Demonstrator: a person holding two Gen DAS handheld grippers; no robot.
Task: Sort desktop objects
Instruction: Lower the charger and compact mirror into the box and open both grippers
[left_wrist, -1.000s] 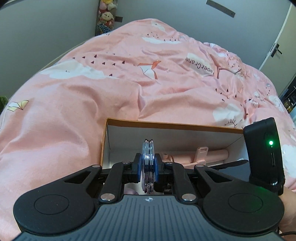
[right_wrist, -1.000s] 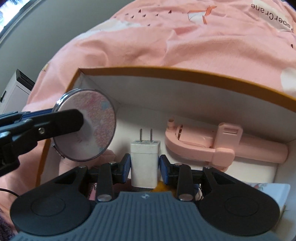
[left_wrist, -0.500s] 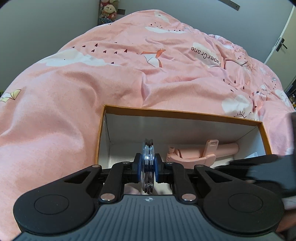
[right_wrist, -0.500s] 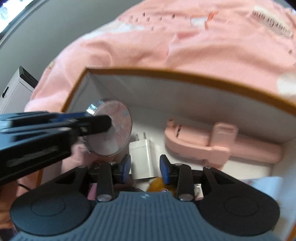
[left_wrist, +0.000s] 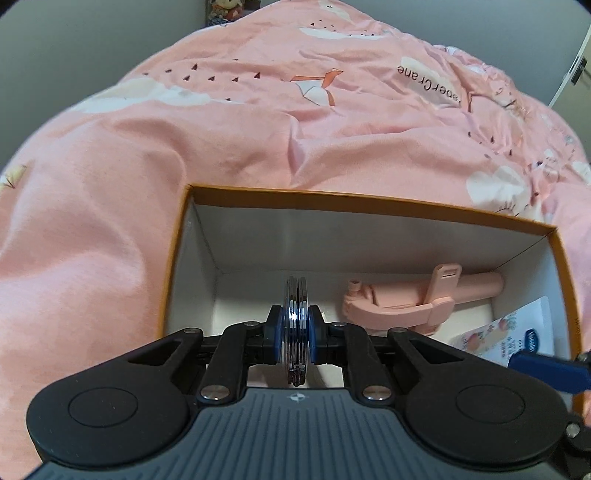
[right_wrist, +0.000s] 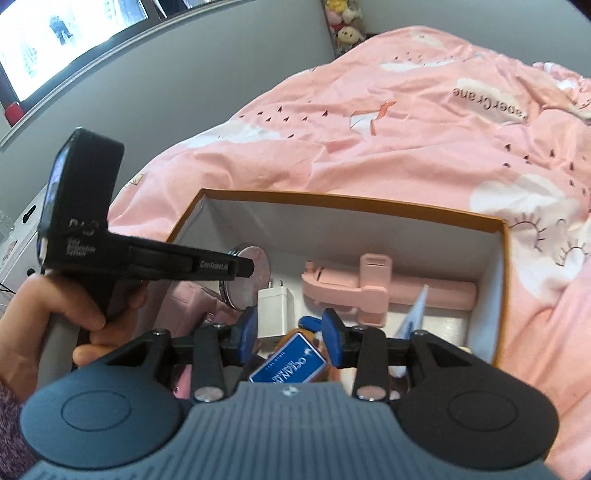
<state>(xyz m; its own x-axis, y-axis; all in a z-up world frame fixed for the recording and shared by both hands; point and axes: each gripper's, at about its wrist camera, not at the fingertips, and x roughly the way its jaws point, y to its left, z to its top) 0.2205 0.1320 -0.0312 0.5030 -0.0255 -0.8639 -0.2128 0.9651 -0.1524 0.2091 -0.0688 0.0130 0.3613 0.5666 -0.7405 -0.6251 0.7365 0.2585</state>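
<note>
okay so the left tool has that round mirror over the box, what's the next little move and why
Probably lower the left tool a little further, then open it. It grips the round mirror edge-on, inside the box, over bare floor left of the white charger.

Even, soft daylight is seen throughout; a bright window (right_wrist: 55, 44) is overexposed, edges are bent by fisheye distortion, and slight blur is noted nearby.

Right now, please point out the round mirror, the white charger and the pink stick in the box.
round mirror (left_wrist: 294, 325): left wrist view, its chrome edge between the pads.
white charger (right_wrist: 275, 312): right wrist view, its front face.
pink stick (right_wrist: 424, 293): right wrist view, middle of its handle.
</note>
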